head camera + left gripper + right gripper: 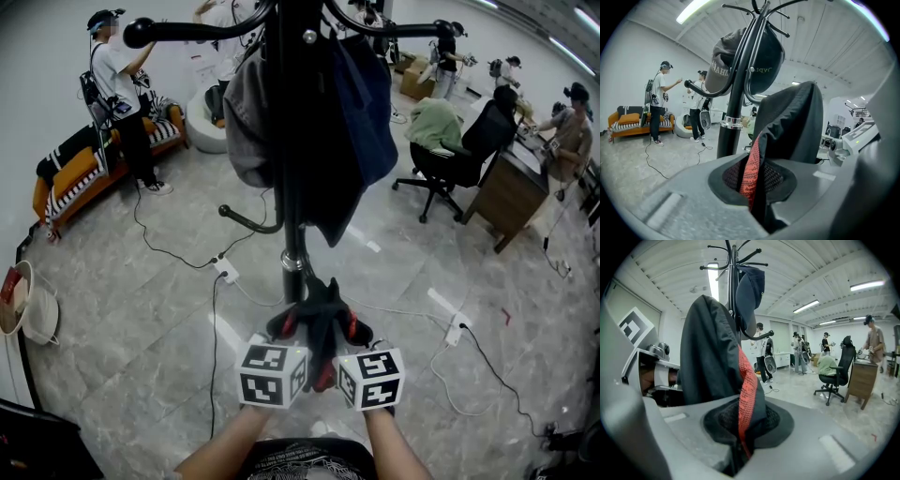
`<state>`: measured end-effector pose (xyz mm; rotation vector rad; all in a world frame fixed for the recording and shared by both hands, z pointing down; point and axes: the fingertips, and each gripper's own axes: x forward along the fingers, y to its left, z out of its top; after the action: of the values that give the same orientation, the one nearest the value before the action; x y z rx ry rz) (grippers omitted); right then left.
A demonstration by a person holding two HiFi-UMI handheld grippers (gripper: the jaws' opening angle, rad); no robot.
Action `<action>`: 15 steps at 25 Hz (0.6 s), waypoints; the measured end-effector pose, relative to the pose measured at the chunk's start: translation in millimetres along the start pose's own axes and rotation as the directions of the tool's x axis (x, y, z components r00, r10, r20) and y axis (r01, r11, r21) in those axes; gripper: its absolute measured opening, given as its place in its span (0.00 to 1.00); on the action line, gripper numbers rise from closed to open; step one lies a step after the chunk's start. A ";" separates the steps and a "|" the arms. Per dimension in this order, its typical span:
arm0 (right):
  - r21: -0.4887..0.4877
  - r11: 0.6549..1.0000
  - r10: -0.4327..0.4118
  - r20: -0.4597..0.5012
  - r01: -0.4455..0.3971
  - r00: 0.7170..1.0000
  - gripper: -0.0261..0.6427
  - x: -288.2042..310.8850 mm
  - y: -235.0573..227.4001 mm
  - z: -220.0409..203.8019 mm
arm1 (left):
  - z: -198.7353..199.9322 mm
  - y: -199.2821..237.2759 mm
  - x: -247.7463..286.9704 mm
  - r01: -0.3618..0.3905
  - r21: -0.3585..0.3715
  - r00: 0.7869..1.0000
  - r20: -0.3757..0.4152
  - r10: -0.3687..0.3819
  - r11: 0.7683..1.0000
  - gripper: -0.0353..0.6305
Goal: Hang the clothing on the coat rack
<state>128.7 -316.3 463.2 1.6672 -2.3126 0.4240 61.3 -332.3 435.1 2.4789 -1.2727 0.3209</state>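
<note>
The left gripper (294, 324) and the right gripper (343, 330) sit side by side, low down and just in front of the rack (292, 187). Each has its jaws nipped almost together on the same black garment (319, 302), with its red strip (751, 168) caught between the pads. The garment bunches up between them near the pole, not yet on a hook, while a grey cap (246, 122) and a blue jacket (367, 108) hang higher up.
</note>
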 end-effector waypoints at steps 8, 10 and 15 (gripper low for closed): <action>-0.004 1.000 -0.011 -0.007 0.011 1.000 0.09 -8.0 4.1 -6.4 | -6.1 -4.7 -5.6 0.008 -0.003 1.000 0.005 -0.008 1.000 0.09; -0.003 1.000 -0.013 -0.009 0.013 1.000 0.09 -9.9 6.2 -8.4 | -8.2 -6.3 -7.4 0.014 -0.004 1.000 0.002 -0.014 1.000 0.09; -0.006 1.000 -0.028 -0.012 0.028 1.000 0.12 -15.1 9.9 -11.8 | -12.7 -10.0 -11.2 0.018 0.002 1.000 -0.007 -0.018 1.000 0.09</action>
<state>124.3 -295.7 467.6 1.6879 -2.2766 0.4191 62.4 -313.6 441.0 2.4875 -1.2468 0.3268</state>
